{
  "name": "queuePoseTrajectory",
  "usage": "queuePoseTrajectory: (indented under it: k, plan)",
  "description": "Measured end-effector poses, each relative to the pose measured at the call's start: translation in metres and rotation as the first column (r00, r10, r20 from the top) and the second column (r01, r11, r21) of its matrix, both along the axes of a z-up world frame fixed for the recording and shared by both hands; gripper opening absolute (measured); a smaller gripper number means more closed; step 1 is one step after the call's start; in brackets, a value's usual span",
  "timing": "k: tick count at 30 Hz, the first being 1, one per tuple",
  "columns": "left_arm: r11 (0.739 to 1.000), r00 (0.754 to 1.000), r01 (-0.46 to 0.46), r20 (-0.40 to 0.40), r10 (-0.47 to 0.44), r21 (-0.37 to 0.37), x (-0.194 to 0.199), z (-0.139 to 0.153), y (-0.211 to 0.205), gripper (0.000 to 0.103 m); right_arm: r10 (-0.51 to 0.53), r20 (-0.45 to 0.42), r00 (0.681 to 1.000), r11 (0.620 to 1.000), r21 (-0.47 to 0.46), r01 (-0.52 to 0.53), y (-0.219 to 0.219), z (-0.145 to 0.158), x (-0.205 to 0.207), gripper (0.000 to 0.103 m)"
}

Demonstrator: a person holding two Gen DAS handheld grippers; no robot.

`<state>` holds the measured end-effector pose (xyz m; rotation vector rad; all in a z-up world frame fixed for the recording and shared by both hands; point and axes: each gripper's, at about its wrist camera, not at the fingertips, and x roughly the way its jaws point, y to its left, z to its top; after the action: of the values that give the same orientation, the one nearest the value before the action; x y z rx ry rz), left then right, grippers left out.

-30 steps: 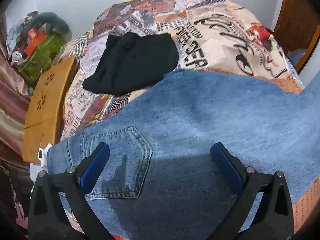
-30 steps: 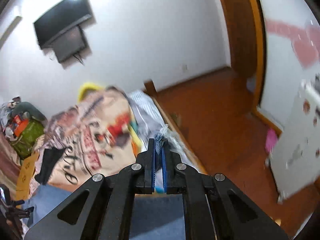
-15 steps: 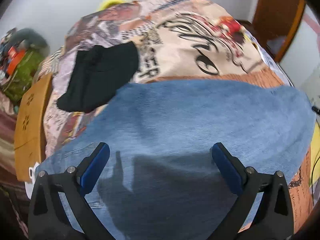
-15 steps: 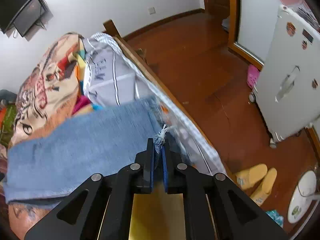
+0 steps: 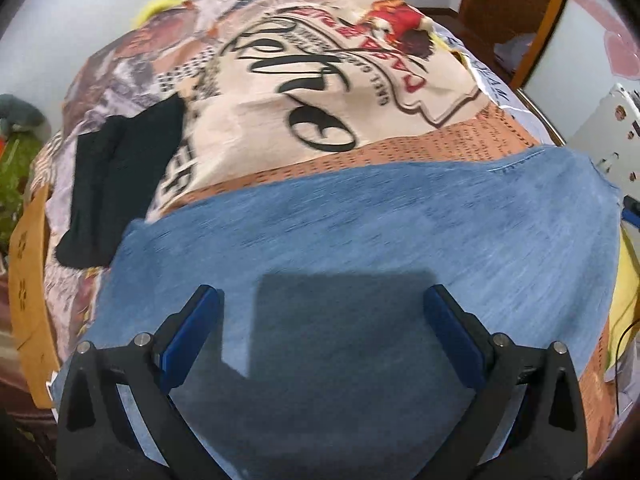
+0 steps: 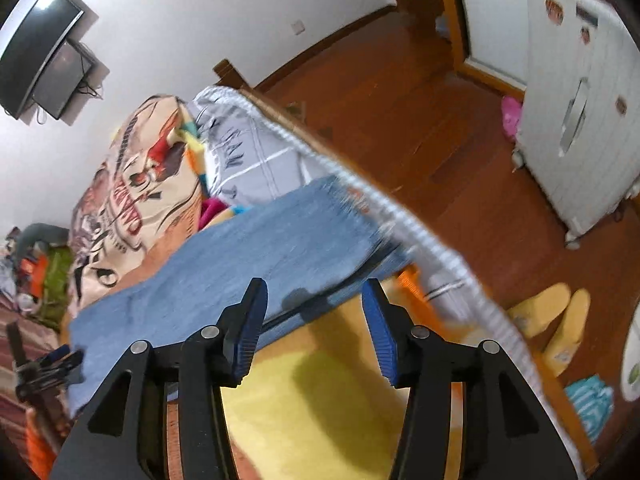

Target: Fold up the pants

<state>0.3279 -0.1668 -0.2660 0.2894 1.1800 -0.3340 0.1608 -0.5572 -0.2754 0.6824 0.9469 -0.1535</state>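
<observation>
The blue jeans [image 5: 360,248] lie flat across the bed, folded lengthwise, with the hem end at the right. My left gripper [image 5: 320,300] is open and empty, hovering just above the denim. In the right wrist view the jeans [image 6: 248,256] stretch from the left to the bed's edge, the frayed hem at the right. My right gripper [image 6: 314,300] is open and empty, just off the jeans' near edge. The left gripper also shows at the far left of the right wrist view [image 6: 52,364].
A black garment [image 5: 116,184] lies on the printed bedspread [image 5: 320,92] beyond the jeans. A yellow sheet [image 6: 320,400] lies under my right gripper. The bed's edge [image 6: 420,228] drops to a wooden floor with yellow slippers [image 6: 556,320] and a white fridge [image 6: 580,92].
My right gripper carried the jeans' hem down to the bed, opened and let it go. The left gripper moved to the right over the denim; the back pocket left its view.
</observation>
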Motion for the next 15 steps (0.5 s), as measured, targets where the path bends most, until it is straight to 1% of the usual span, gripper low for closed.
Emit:
queuePoseTrajectory:
  k: [3, 5, 6, 8, 12, 13, 14, 15]
  plan:
    - [1.0, 1.0, 0.024, -0.004, -0.024, 0.008, 0.003, -0.003, -0.015, 0.103, -0.001, -0.016, 1.0, 0.998, 0.064, 0.002, 0.006, -0.015, 0.005, 0.046]
    - [0.999, 0.999, 0.045, 0.0, -0.045, 0.019, 0.004, -0.005, -0.024, 0.103, -0.019, -0.023, 1.0, 0.997, 0.077, 0.021, 0.006, -0.02, 0.006, 0.046]
    - [0.998, 0.998, 0.058, 0.002, -0.058, 0.025, 0.004, -0.006, -0.03, 0.103, -0.026, -0.019, 0.999, 0.996, 0.088, 0.028, 0.005, -0.022, 0.008, 0.05]
    - [0.997, 0.997, 0.075, 0.005, -0.075, 0.033, 0.004, -0.006, -0.038, 0.103, -0.036, -0.007, 0.999, 0.994, 0.098, 0.037, 0.004, -0.023, 0.01, 0.052]
    - [0.994, 0.995, 0.104, 0.001, -0.104, 0.025, 0.003, -0.006, -0.052, 0.103, -0.055, 0.01, 0.998, 0.994, 0.097, 0.053, -0.001, -0.025, 0.015, 0.052]
    - [0.993, 0.993, 0.114, 0.004, -0.114, 0.019, 0.002, -0.005, -0.056, 0.103, -0.059, 0.012, 0.998, 0.994, 0.094, 0.057, -0.003, -0.025, 0.016, 0.051]
    - [0.993, 0.993, 0.121, 0.007, -0.121, 0.015, 0.001, -0.004, -0.059, 0.103, -0.065, 0.011, 0.998, 0.994, 0.086, 0.064, -0.004, -0.025, 0.017, 0.046]
    - [0.992, 0.992, 0.124, 0.011, -0.124, 0.013, 0.0, -0.003, -0.06, 0.103, -0.077, 0.008, 0.997, 0.995, 0.069, 0.076, -0.006, -0.025, 0.018, 0.035]
